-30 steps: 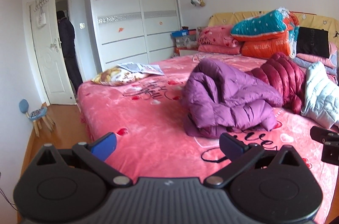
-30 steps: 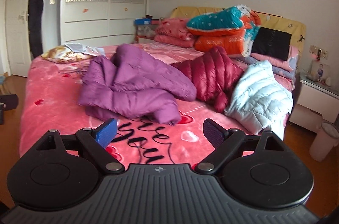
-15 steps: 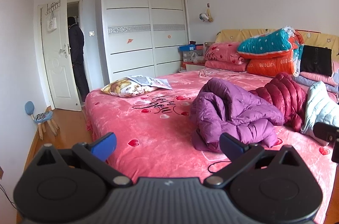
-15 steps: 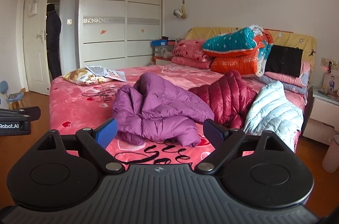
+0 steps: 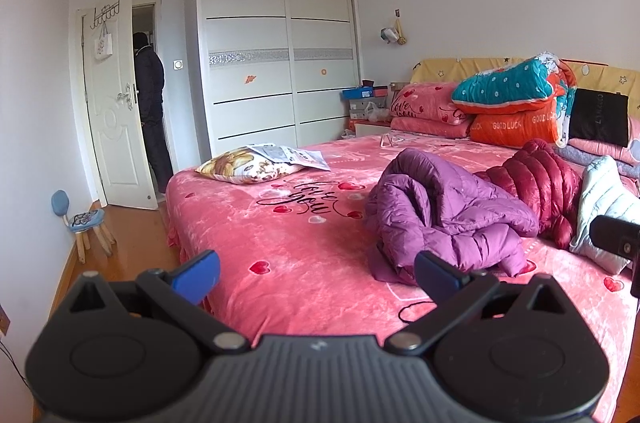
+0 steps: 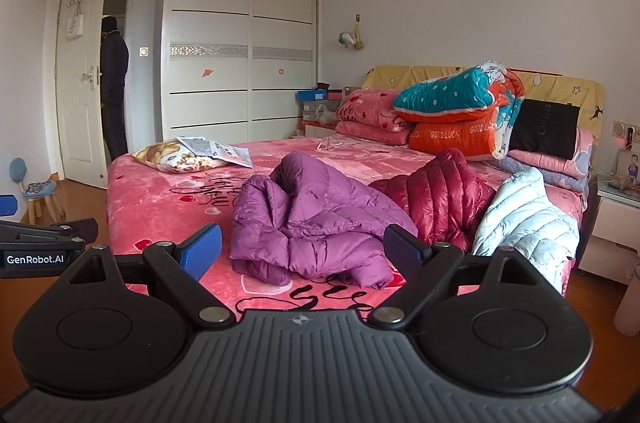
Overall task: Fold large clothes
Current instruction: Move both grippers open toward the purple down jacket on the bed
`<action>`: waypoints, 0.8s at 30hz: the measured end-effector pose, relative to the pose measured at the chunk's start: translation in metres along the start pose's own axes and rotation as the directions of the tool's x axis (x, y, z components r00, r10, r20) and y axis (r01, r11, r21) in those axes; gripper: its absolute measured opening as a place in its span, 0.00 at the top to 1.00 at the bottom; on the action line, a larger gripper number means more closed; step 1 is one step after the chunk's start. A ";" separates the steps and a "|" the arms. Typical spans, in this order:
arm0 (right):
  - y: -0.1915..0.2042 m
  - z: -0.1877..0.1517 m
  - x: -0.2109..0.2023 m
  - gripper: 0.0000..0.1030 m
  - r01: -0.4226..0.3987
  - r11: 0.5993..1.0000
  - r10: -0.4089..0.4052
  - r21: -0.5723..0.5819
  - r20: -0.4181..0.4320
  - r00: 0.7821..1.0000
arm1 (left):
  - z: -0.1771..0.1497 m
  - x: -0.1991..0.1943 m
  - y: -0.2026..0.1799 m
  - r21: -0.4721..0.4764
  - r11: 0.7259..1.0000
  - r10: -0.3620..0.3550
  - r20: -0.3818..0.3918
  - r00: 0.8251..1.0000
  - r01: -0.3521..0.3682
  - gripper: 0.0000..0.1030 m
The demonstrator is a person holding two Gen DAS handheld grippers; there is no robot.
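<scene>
Three puffer jackets lie crumpled on the pink bed (image 5: 280, 255) (image 6: 160, 191): a purple jacket (image 5: 444, 219) (image 6: 308, 223) nearest, a dark red jacket (image 5: 540, 183) (image 6: 444, 195) behind it, and a pale blue jacket (image 5: 604, 203) (image 6: 524, 219) at the right. My left gripper (image 5: 316, 273) is open and empty, held short of the bed's foot, left of the purple jacket. My right gripper (image 6: 302, 253) is open and empty too, facing the purple jacket from a distance.
Stacked quilts (image 5: 512, 103) (image 6: 456, 107) and pillows line the headboard. A patterned pillow (image 5: 244, 167) with papers lies at the bed's far left corner. A person (image 5: 150, 111) stands in the doorway beside a white wardrobe (image 5: 276, 47). A small stool (image 5: 86, 223) and a nightstand (image 6: 612, 223) flank the bed.
Both grippers have drawn back and risen from the bed, so the jackets look smaller and farther. Both stayed open. The jackets have not moved.
</scene>
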State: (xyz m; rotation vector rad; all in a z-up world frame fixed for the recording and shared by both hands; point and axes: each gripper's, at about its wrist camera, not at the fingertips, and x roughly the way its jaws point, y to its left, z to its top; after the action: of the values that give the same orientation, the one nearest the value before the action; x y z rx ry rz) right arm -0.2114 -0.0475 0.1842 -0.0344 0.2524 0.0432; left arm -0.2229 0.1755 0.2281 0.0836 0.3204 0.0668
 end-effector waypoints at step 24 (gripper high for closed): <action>-0.027 -0.029 0.024 0.00 0.000 0.997 0.004 0.076 -0.056 0.998 | -0.016 0.027 -0.024 0.025 0.999 -0.020 -0.071 0.997 0.022 0.00</action>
State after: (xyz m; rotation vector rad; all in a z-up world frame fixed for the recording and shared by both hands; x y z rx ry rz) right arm -0.1942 -0.0750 0.1505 0.0402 0.3098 0.0349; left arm -0.2017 0.1552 0.2021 0.1034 0.3925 0.0451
